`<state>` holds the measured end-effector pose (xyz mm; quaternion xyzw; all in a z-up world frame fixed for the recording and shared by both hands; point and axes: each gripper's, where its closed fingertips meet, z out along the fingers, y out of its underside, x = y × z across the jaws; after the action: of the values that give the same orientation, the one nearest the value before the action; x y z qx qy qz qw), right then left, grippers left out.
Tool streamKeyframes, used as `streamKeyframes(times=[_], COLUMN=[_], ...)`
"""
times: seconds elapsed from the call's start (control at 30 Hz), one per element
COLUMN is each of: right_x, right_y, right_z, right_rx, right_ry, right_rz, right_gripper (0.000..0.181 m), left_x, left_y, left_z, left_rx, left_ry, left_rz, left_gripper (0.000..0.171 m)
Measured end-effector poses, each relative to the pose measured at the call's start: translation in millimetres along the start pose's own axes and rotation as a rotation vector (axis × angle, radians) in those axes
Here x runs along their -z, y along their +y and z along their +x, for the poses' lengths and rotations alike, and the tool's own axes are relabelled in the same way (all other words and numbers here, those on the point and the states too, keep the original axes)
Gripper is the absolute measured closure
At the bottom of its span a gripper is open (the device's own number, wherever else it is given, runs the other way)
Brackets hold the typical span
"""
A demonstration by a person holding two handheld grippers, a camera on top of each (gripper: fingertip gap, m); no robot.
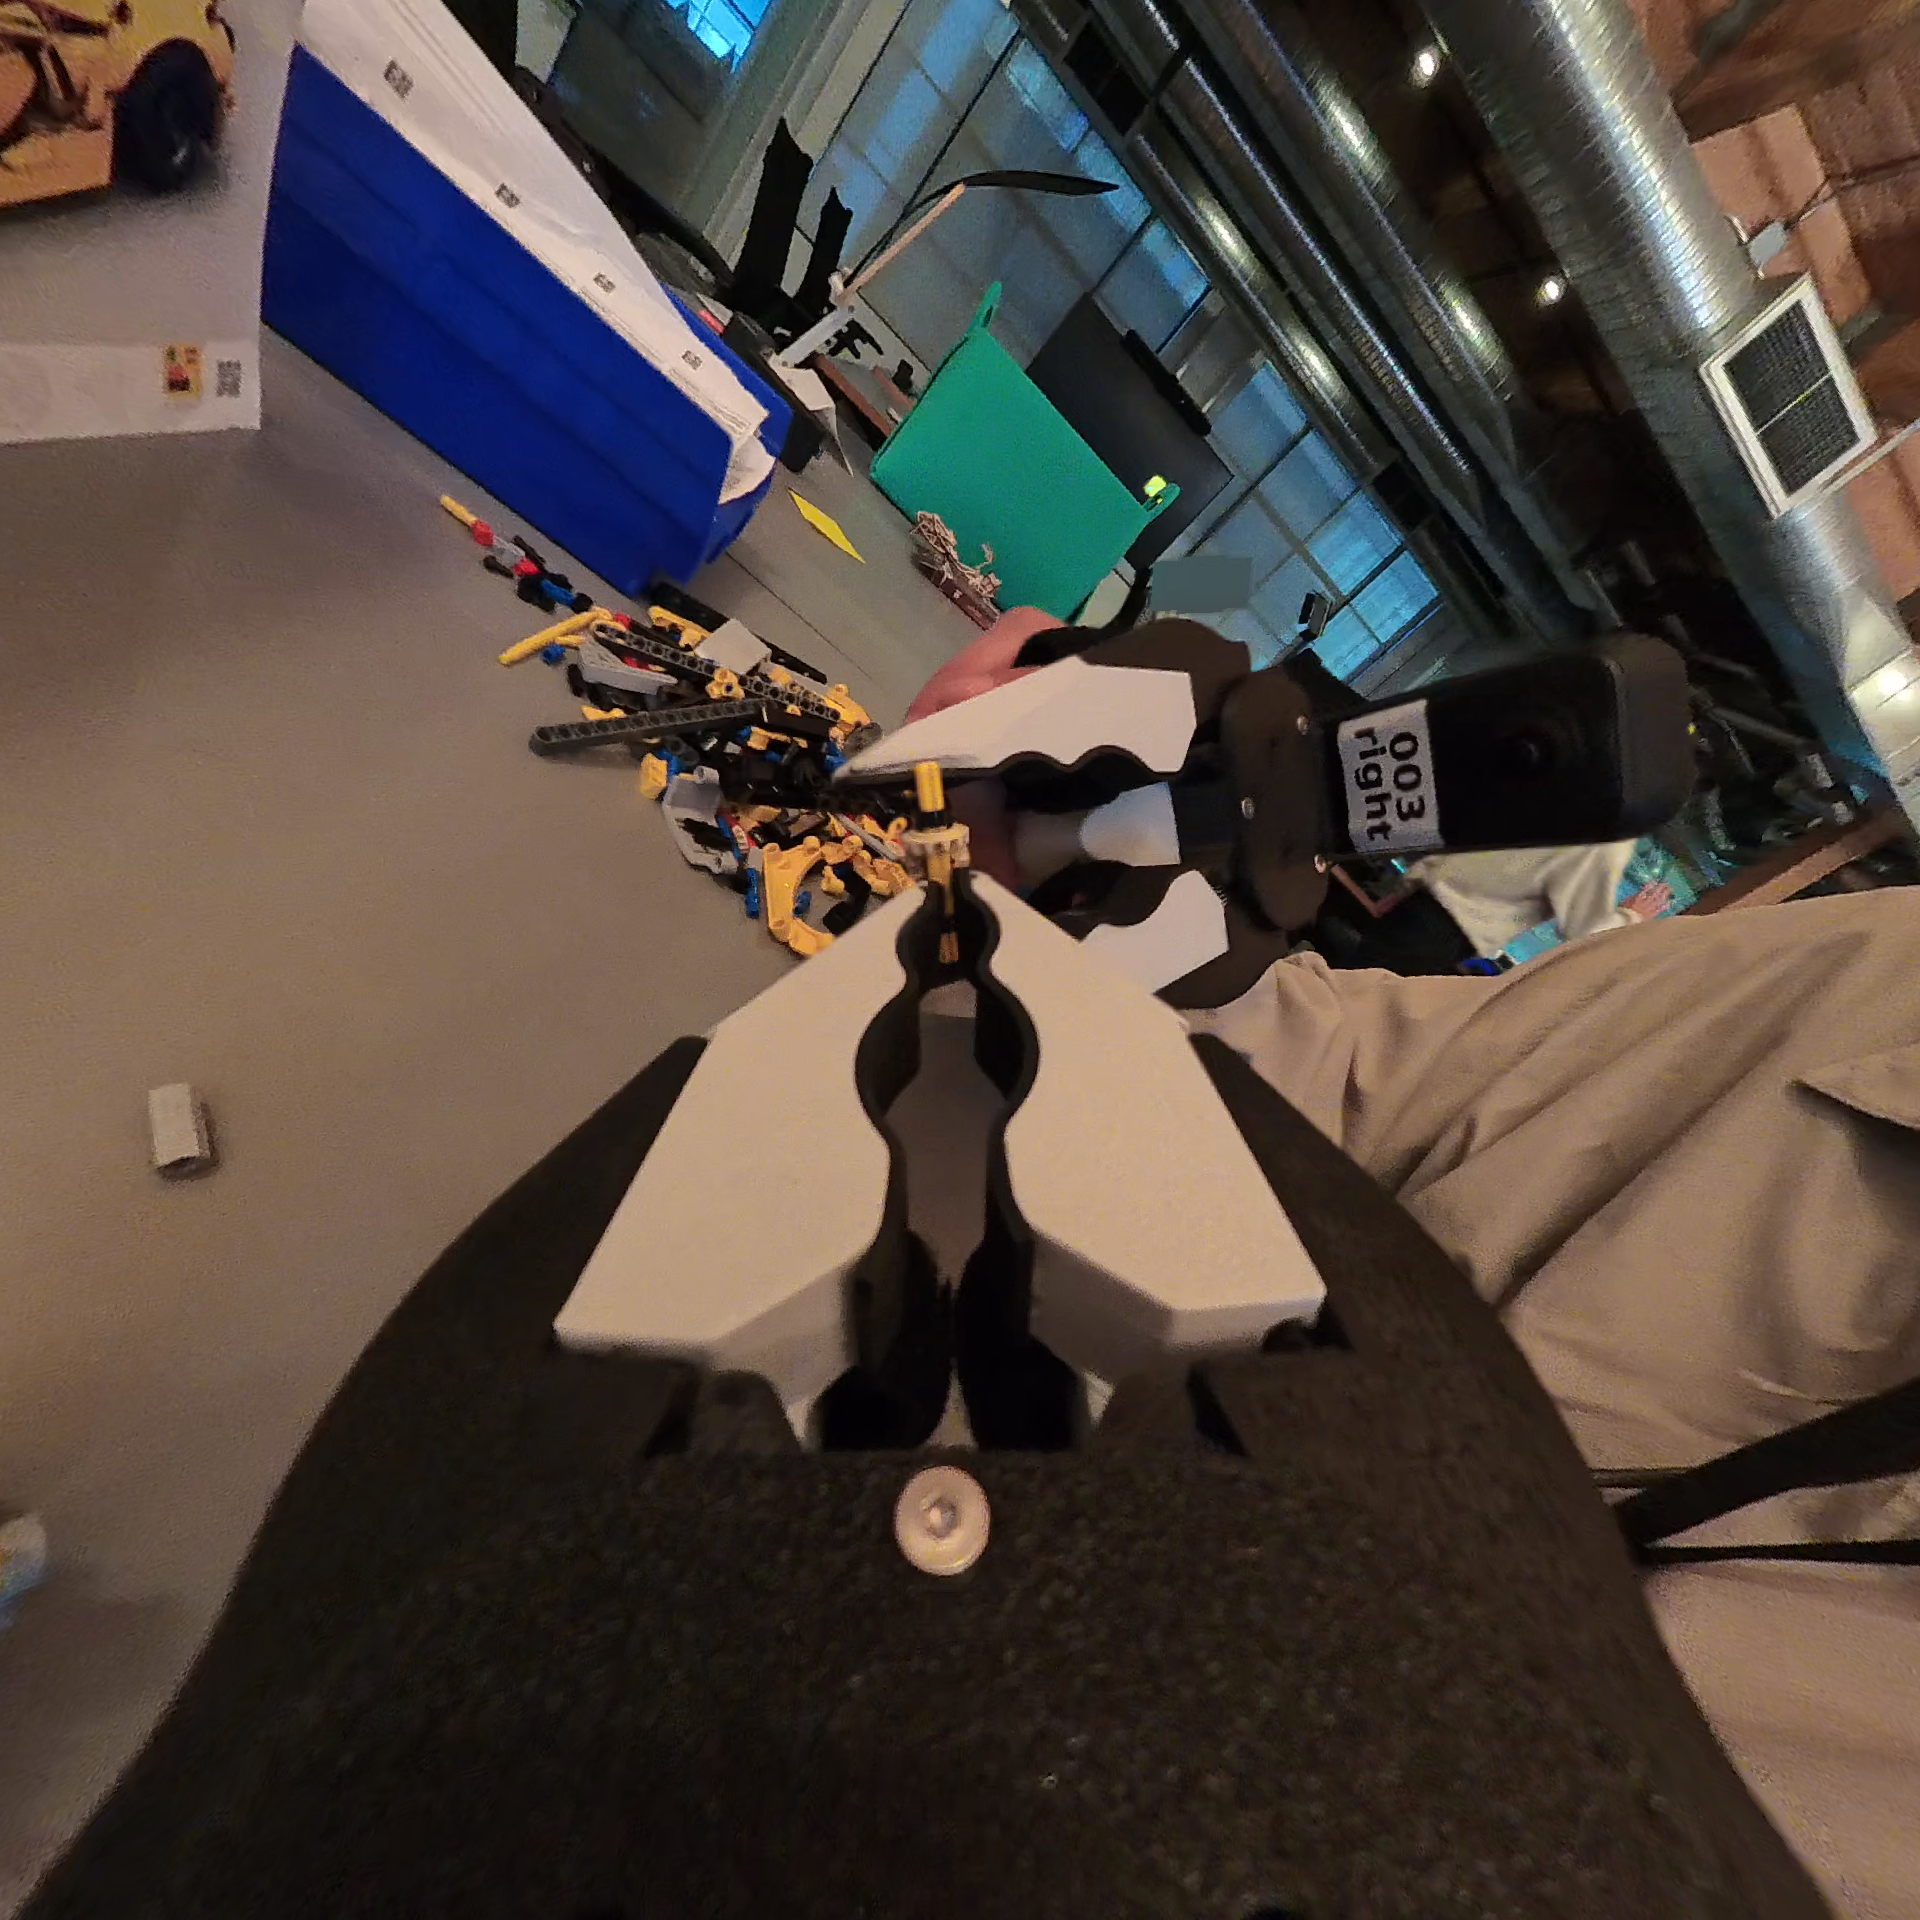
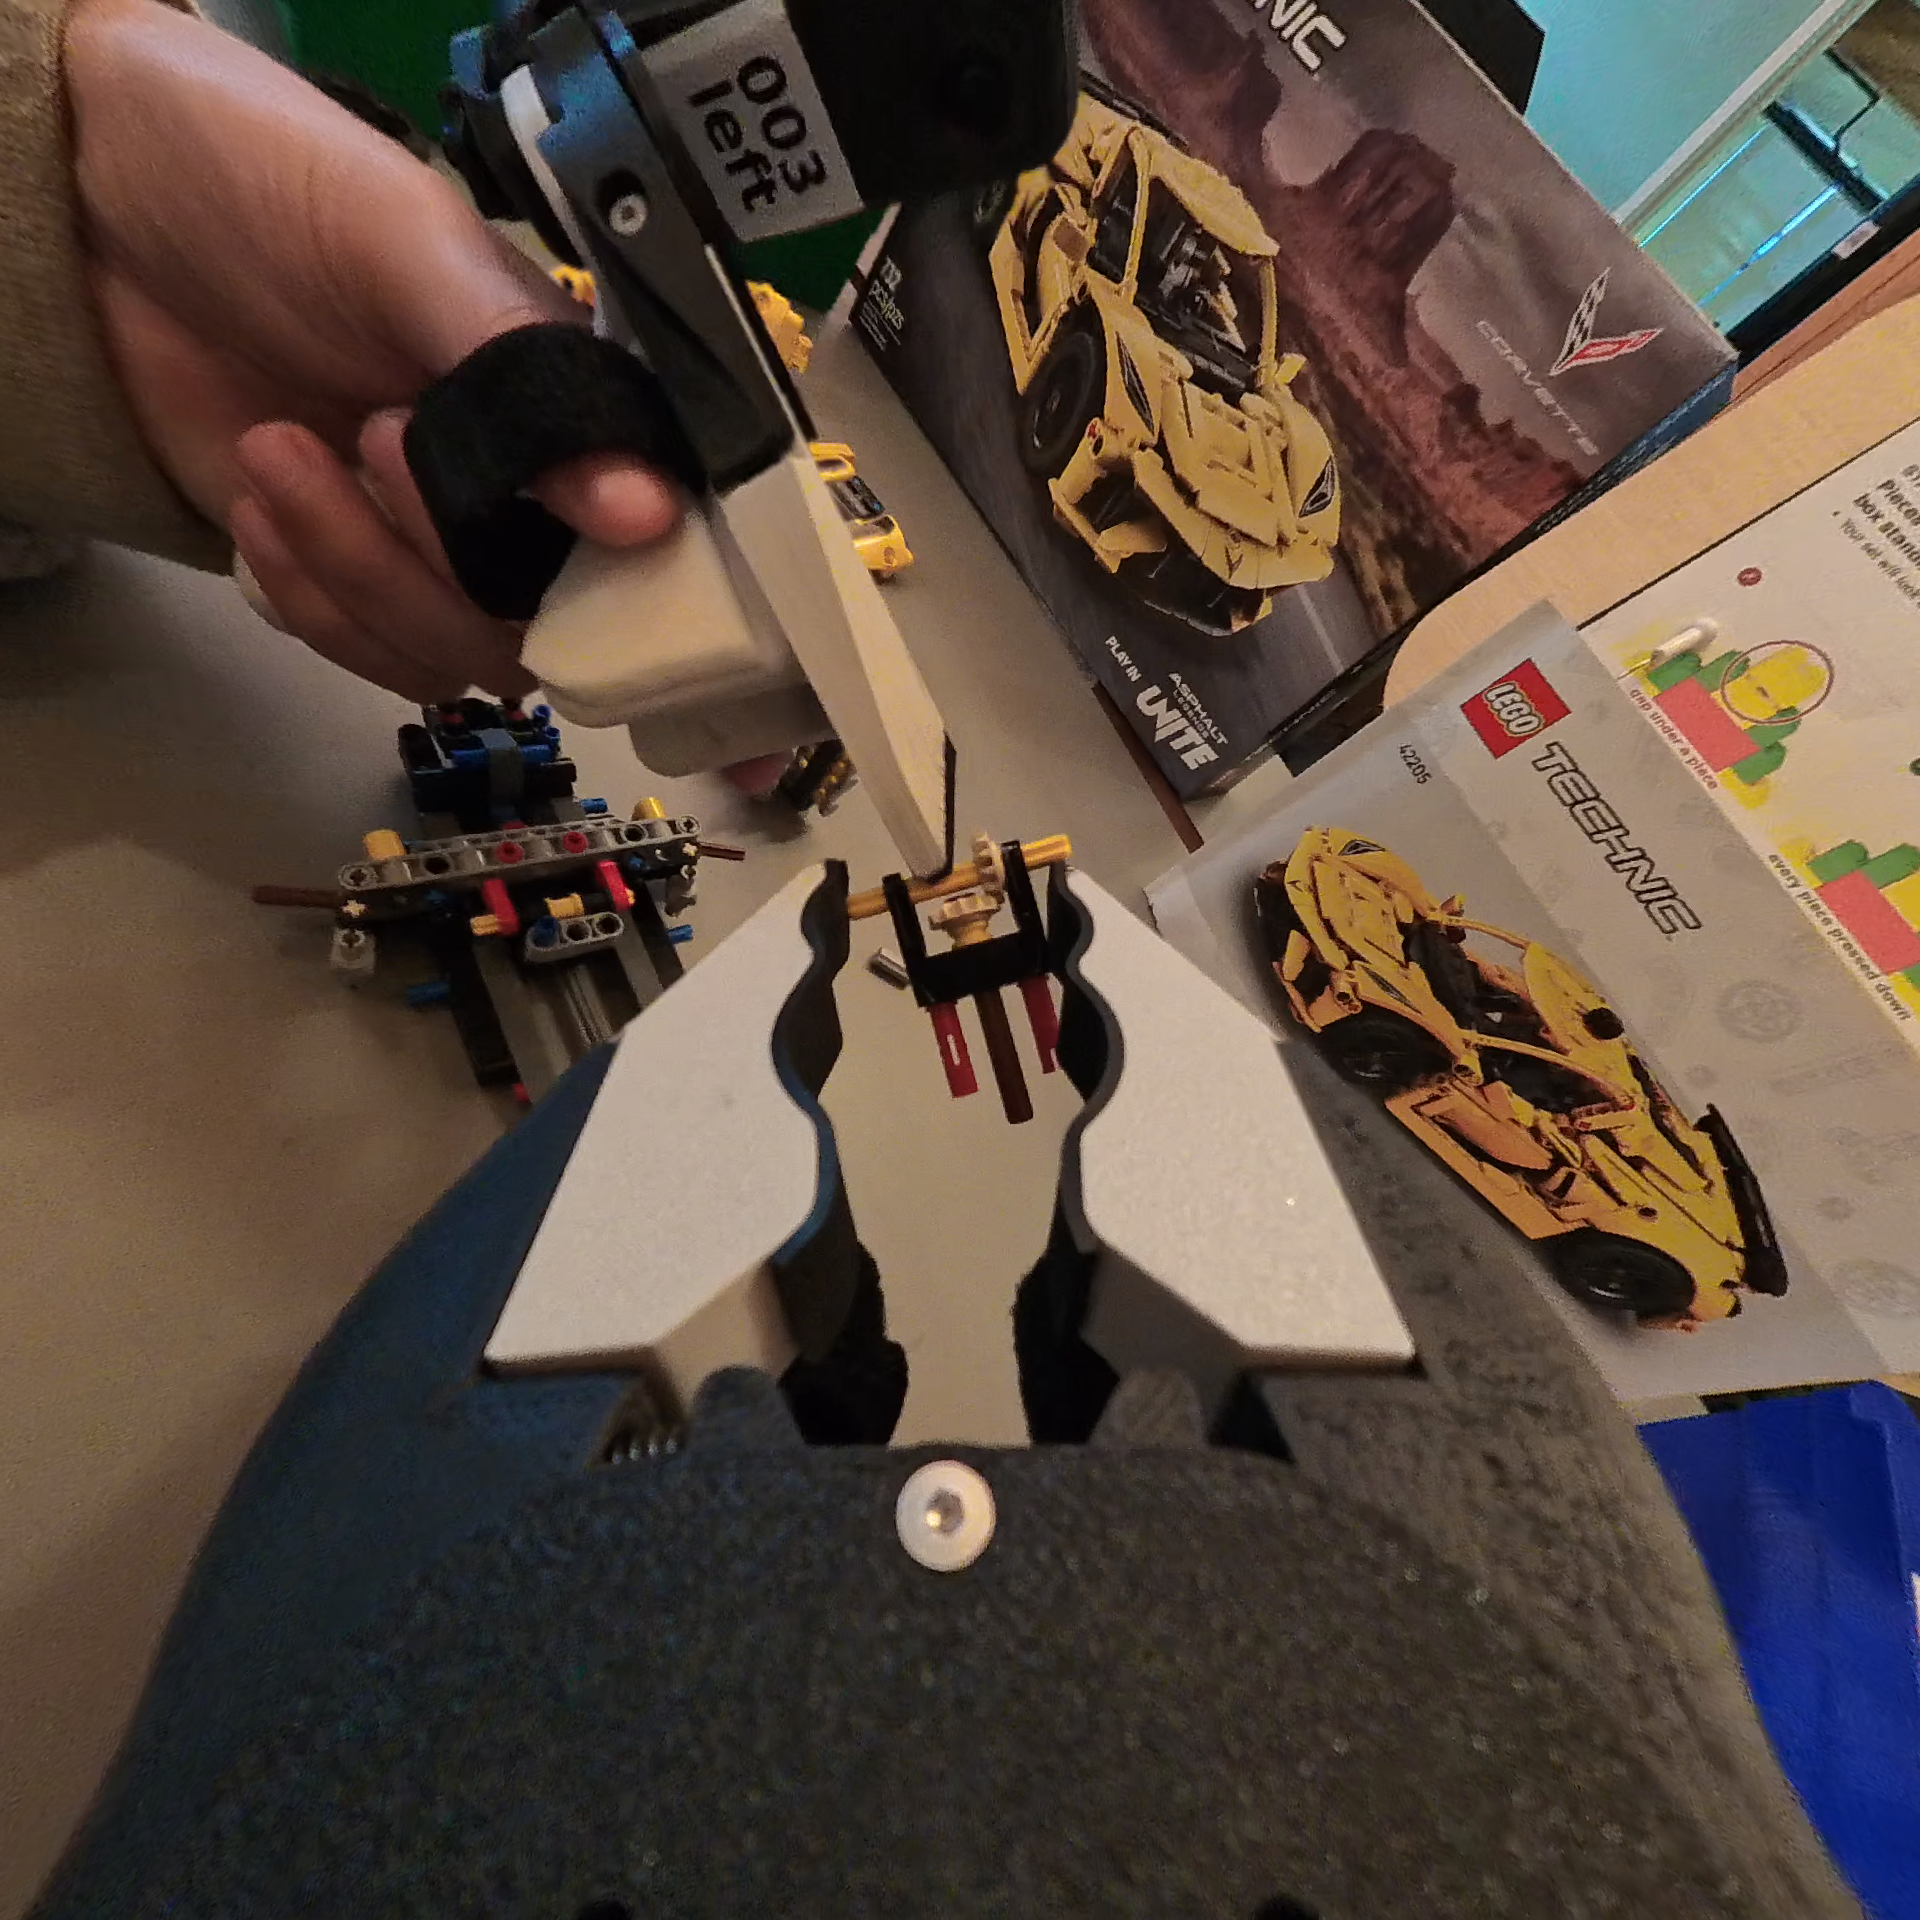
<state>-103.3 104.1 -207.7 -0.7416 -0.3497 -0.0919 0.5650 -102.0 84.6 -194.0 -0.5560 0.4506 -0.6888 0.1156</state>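
My left gripper (image 1: 945,896) is shut on a yellow axle (image 1: 928,795) that points forward out of its fingertips and carries a tan gear (image 1: 940,844). In the right wrist view the axle (image 2: 1029,854) runs through a small black frame (image 2: 971,971) with two red pins, a brown axle and tan gears. My right gripper (image 2: 951,883) holds that frame between its fingertips, above the table. The frame's right post lies against the right pad, and a small gap shows on the left. The left gripper's finger (image 2: 831,644) comes down from the upper left onto the axle.
A pile of yellow, black and grey bricks (image 1: 727,748) lies on the grey table (image 1: 260,831) by a blue bin (image 1: 468,343). A partly built chassis (image 2: 520,894), the set's box (image 2: 1299,364) and an instruction booklet (image 2: 1507,987) lie near. A person's beige sleeve (image 1: 1558,1143) is on the right. Less than 4 cm separates the two grippers' tips.
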Motion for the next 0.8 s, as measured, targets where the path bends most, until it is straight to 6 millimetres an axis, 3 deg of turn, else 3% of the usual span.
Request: streamKeyframes(times=[0.8], right_x=[-2.9], right_y=[4.4], right_z=[-3.2], right_rx=[0.000], right_ry=[-0.013], right_rz=[-0.019], right_gripper=[0.144], left_x=[-2.8], left_y=[4.0], left_z=[-7.3], left_rx=[-0.063], left_ry=[-0.083], left_rz=[-0.028], left_gripper=[0.166])
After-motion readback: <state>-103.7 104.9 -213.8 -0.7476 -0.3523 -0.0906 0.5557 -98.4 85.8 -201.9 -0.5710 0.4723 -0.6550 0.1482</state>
